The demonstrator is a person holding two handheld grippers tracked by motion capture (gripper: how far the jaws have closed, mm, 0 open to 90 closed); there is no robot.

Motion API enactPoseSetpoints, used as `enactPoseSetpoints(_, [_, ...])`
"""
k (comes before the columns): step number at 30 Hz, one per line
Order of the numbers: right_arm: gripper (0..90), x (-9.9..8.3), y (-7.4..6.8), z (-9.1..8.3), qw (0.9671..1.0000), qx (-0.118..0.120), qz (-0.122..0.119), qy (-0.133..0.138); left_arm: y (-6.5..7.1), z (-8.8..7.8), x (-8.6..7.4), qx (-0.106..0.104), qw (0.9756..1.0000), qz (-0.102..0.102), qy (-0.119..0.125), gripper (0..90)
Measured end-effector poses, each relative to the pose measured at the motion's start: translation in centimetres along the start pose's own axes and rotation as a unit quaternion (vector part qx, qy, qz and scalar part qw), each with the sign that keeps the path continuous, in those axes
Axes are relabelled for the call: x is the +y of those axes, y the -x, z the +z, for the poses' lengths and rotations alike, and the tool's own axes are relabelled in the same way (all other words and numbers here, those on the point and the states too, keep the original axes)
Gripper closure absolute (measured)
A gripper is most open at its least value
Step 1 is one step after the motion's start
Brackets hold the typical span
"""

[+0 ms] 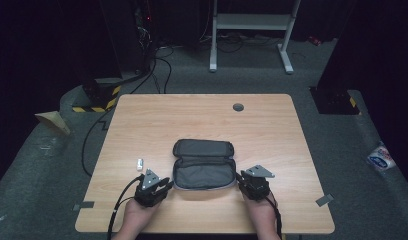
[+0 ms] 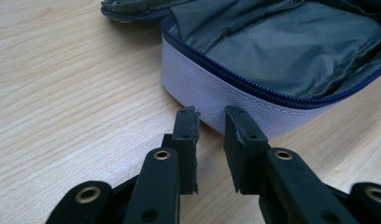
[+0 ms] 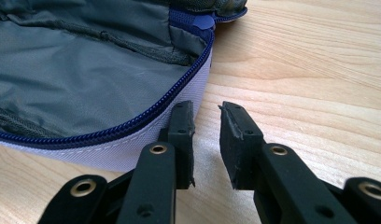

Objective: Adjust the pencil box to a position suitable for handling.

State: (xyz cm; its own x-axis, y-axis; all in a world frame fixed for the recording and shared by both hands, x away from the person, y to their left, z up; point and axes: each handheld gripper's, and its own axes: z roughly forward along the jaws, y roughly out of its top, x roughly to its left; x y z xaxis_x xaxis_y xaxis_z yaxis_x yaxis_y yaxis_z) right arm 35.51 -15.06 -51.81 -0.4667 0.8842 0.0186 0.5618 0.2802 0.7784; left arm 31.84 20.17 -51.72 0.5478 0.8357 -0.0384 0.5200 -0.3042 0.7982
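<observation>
Your wooden table [image 1: 202, 112] has bare room behind and to both sides of the open grey pouch [image 1: 204, 164], which lies near your edge. Your left gripper [image 2: 211, 122] sits released, jaws parted at the pouch's pale wall. Your right gripper [image 3: 206, 119] is likewise released beside its zip edge. A small white item [image 1: 140, 163] lies left of the pouch.
</observation>
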Motion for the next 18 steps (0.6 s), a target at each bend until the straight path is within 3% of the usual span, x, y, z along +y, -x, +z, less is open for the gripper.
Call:
enactPoseSetpoints(5, [71.0,-0.1,0.0,-0.1,1.0,0.003,0.002,0.001,-0.2,0.0,-0.2,0.001,0.9999,-0.013,0.0,72.8])
enactPoseSetpoints(13, [66.9,-0.2,0.6,-1.2,0.9996,0.002,0.018,0.02,-1.0,-0.9,-0.7,0.01,0.9998,-0.016,0.008,70.9])
enactPoseSetpoints(18, [64.1,-0.4,1.4,-1.6,0.9996,-0.02,0.008,0.018,-3.0,-2.0,-0.9,0.032,0.9992,-0.021,0.015,70.1])
